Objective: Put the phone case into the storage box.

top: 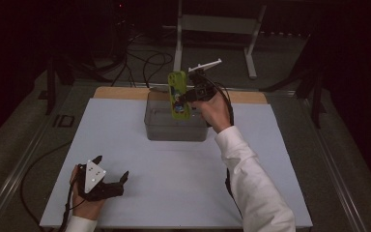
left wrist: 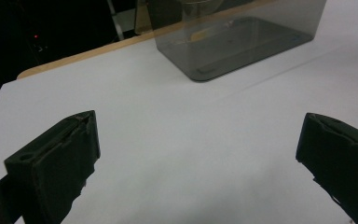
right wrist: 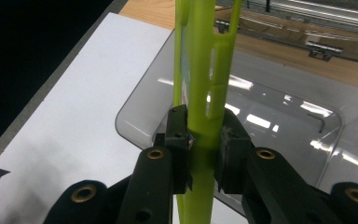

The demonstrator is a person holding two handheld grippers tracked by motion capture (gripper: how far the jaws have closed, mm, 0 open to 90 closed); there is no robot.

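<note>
Right claw (right wrist: 199, 142) is gripping lime-green flat case (right wrist: 204, 70) edge-on, upright over grey bin (right wrist: 279, 116); left claw (left wrist: 196, 154) is sitting open.

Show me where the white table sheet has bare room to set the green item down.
The white sheet lies bare between the left claw and the grey bin, and along both sides of the bin. The right claw holds the green flat case over the bin, the one crowded spot.
</note>
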